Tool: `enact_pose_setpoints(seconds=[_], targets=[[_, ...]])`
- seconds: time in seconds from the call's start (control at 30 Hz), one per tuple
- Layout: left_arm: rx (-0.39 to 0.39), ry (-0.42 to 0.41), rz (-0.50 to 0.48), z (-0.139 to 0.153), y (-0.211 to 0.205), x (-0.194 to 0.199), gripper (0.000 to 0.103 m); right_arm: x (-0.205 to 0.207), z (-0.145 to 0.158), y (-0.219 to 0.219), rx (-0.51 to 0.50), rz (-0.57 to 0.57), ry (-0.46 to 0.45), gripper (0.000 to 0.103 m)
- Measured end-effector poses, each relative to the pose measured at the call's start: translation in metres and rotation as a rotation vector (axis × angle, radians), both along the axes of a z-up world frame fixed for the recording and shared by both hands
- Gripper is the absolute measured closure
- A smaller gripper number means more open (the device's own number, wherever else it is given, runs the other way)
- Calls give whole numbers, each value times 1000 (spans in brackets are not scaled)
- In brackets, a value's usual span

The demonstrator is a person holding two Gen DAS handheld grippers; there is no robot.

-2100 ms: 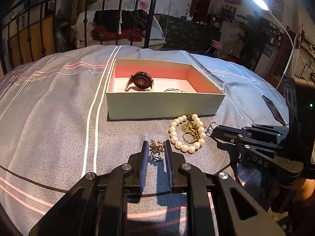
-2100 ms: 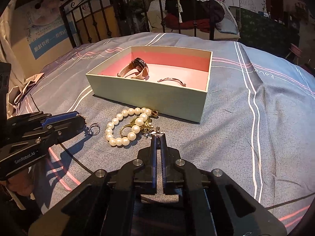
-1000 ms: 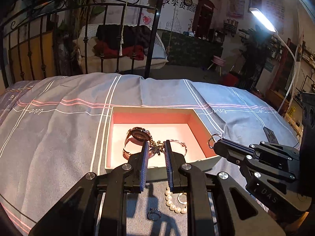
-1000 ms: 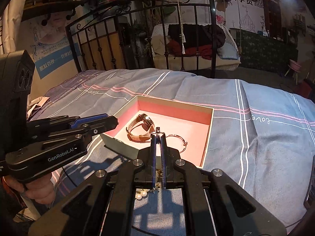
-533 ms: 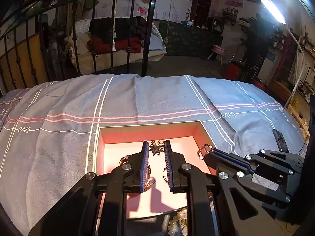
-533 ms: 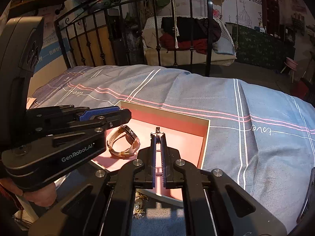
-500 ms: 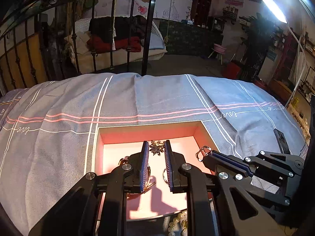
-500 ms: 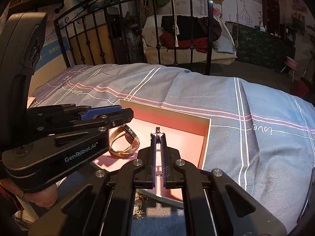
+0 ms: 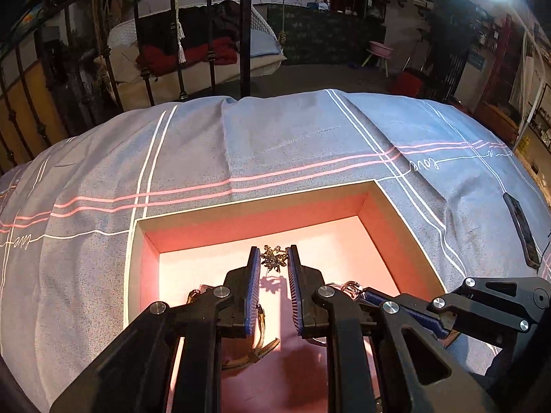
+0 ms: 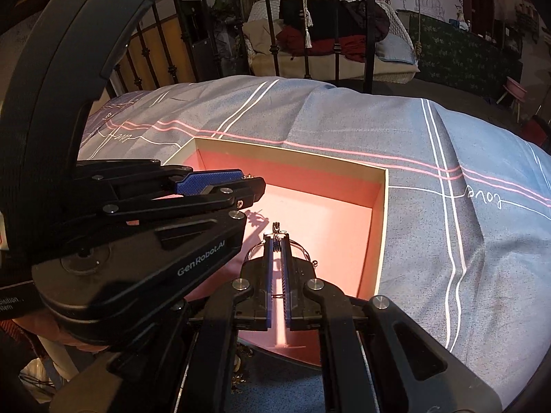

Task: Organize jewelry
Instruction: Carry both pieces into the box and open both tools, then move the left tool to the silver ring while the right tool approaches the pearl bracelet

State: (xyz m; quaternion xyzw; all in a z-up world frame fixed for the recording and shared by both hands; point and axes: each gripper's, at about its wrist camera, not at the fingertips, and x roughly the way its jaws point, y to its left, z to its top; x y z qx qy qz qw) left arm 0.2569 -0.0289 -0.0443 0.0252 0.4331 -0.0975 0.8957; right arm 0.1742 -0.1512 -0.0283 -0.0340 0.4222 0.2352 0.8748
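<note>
The open box (image 9: 409,237) with a pink inside lies on the grey bedspread; it also shows in the right wrist view (image 10: 384,206). My left gripper (image 9: 272,261) is shut on a small gold flower brooch (image 9: 273,260) and holds it above the box floor. My right gripper (image 10: 276,239) is shut on a small silver ring (image 10: 276,229), also over the box. In the left wrist view its tips (image 9: 349,287) sit just right of mine. A watch strap (image 9: 256,347) lies in the box under the left fingers. A thin bangle (image 10: 298,246) lies under the right tips.
A black iron bed rail (image 9: 244,27) stands beyond the bedspread. A dark flat phone-like object (image 9: 521,230) lies on the bedspread at the right. The left gripper's body (image 10: 137,234) fills the left of the right wrist view.
Both grippers lifted their pieces off the bedspread and moved forward over the box. In the last half second they went a little further in and lower.
</note>
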Motion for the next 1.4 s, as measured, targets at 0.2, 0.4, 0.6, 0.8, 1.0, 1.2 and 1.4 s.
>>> enact_pose_setpoints(seconds=[0.2,0.4,0.6,0.8,1.0,1.2,1.4], targets=[[16,24,-6,-11,-4,5,87,3,-6,2,0,7,18,98],[11,25,3,-12,-2,8,87,3,-6,4,-2,14,19,98],[7,21,20,-10,0,6,87,1,-6,6,-6,22,17,98],[-4,14,27,-4,1,2,73,-4,-4,8,-21,34,5,98],[-16,-13,38,9,6,-7,60,-13,4,8,-15,41,-16,98],[-67,-92,62,38,24,-39,40,-40,23,-7,0,8,-76,64],[-58,-171,60,45,41,-108,32,-89,23,-37,29,-39,-114,45]])
